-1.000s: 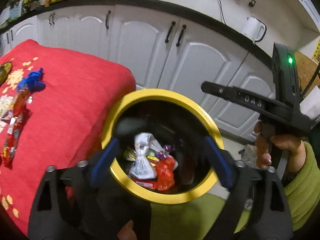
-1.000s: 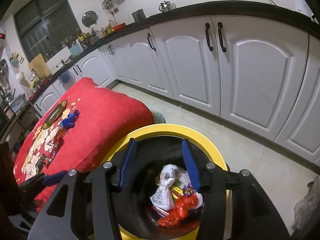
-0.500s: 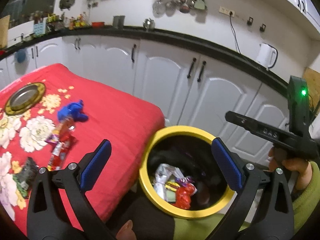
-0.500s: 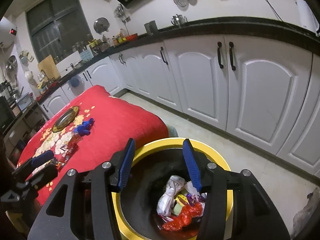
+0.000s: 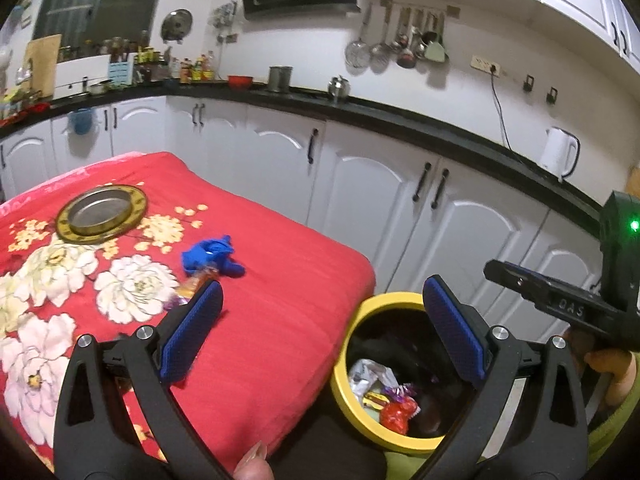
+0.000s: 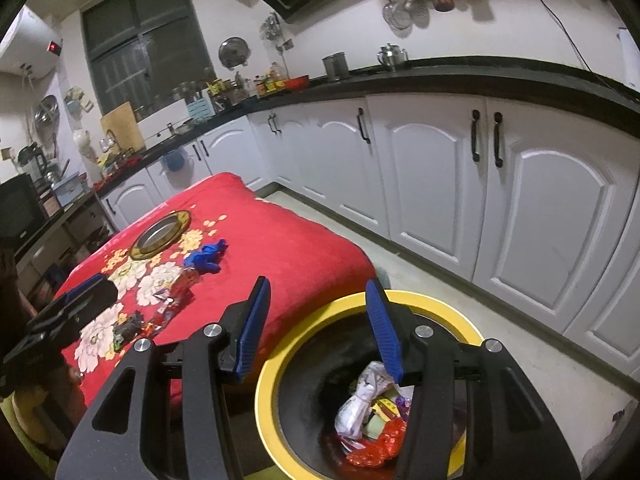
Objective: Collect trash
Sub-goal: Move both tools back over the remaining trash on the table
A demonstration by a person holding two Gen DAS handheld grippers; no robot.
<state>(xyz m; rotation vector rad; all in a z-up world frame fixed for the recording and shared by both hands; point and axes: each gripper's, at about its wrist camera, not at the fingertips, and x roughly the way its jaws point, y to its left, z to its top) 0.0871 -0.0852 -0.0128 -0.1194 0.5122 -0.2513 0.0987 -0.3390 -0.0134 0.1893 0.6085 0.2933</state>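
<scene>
- Yellow-rimmed black bin stands on the floor just beside the corner of the red-clothed table; crumpled wrappers, white, red and purple, lie in its bottom.
- More trash is on the table, well apart from the bin: a crumpled blue wrapper and, just nearer me, a loose line of snack wrappers across the white flowers of the cloth.
- My left tongs hang above the table edge next to the bin, spread wide with nothing between the blue pads.
- My right tongs sit over the bin's rim, about half parted and empty.
- Beyond the blue wrapper, further from the bin, a round metal plate with a gold rim lies on the cloth.
- White cabinets under a dark counter run behind the bin.
</scene>
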